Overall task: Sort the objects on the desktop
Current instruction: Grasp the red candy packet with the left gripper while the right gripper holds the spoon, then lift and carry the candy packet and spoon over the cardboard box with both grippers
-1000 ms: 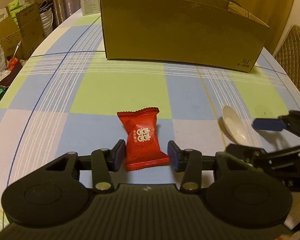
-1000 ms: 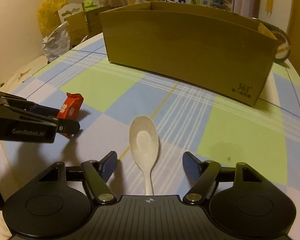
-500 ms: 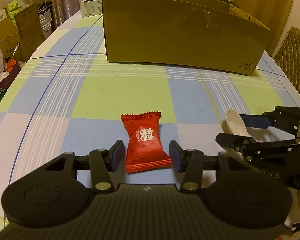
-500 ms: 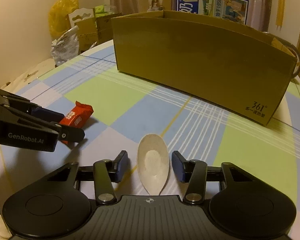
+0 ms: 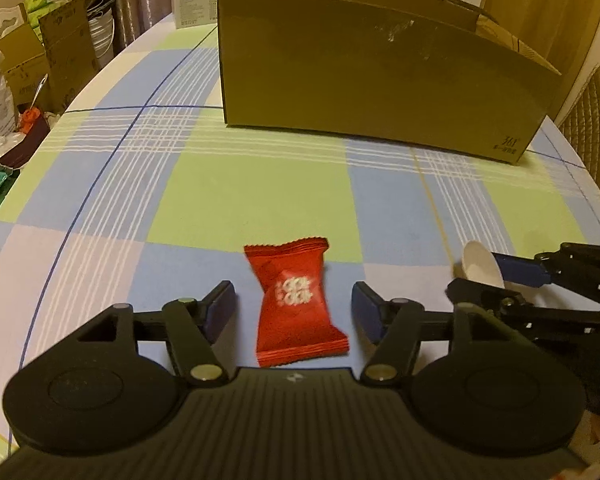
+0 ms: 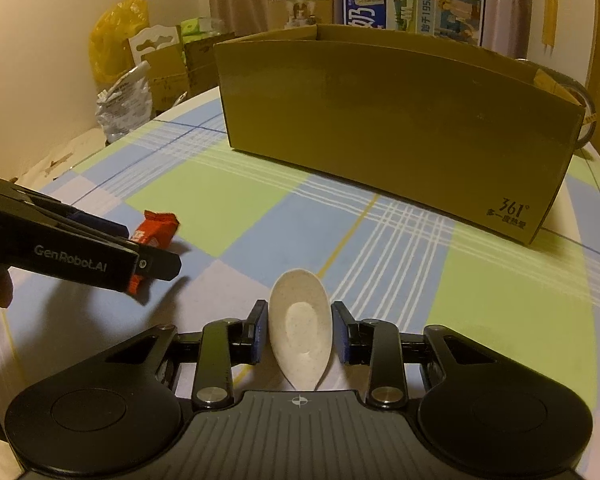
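Left gripper (image 5: 294, 308): I'm seeing it spreading, released around the red packet (image 5: 298, 308).
Right gripper (image 6: 300, 334): I'm clenching the spoon (image 6: 300, 326); its bowl shows only here.

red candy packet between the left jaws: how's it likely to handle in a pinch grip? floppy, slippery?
The red candy packet is a sealed wrapper with crimped ends and a pinched waist, so it probably crumples and flexes. The film looks glossy, so it may slip. It looks small and light, and it sits skewed between the open fingers of the left gripper, so it may twist as they close.
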Demonstrator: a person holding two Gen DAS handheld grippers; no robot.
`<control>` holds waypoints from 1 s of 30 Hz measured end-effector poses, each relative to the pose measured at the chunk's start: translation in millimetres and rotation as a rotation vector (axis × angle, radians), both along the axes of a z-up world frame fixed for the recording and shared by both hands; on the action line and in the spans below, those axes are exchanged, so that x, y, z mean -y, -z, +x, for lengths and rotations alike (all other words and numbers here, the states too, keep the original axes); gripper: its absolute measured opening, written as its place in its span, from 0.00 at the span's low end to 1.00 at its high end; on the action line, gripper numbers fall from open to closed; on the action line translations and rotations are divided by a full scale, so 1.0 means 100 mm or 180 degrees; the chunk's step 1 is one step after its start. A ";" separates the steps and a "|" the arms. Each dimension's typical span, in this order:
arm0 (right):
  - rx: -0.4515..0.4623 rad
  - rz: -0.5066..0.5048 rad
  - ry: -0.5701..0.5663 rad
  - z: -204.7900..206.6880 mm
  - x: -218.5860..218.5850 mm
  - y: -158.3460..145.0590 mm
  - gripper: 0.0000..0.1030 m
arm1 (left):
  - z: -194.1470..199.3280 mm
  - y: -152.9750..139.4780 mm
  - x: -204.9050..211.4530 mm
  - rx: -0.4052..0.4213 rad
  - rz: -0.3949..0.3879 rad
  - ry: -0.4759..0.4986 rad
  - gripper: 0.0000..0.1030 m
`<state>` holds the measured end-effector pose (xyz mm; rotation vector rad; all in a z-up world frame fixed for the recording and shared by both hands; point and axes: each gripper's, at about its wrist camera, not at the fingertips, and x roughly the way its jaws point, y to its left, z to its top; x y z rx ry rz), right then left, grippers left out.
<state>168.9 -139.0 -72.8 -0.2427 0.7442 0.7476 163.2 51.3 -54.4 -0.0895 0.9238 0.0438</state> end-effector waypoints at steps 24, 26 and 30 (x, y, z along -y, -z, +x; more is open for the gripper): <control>-0.0032 0.0056 0.0241 -0.08 0.13 -0.11 0.29 | -0.25 -0.04 0.02 0.0007 0.0265 0.0235 0.21; -0.0020 0.0064 0.0276 -0.11 0.15 -0.14 0.29 | -0.27 -0.06 0.04 0.0008 0.0255 0.0259 0.21; -0.0005 0.0086 0.0351 -0.14 0.19 -0.21 0.29 | -0.31 -0.11 0.08 0.0018 0.0213 0.0282 0.21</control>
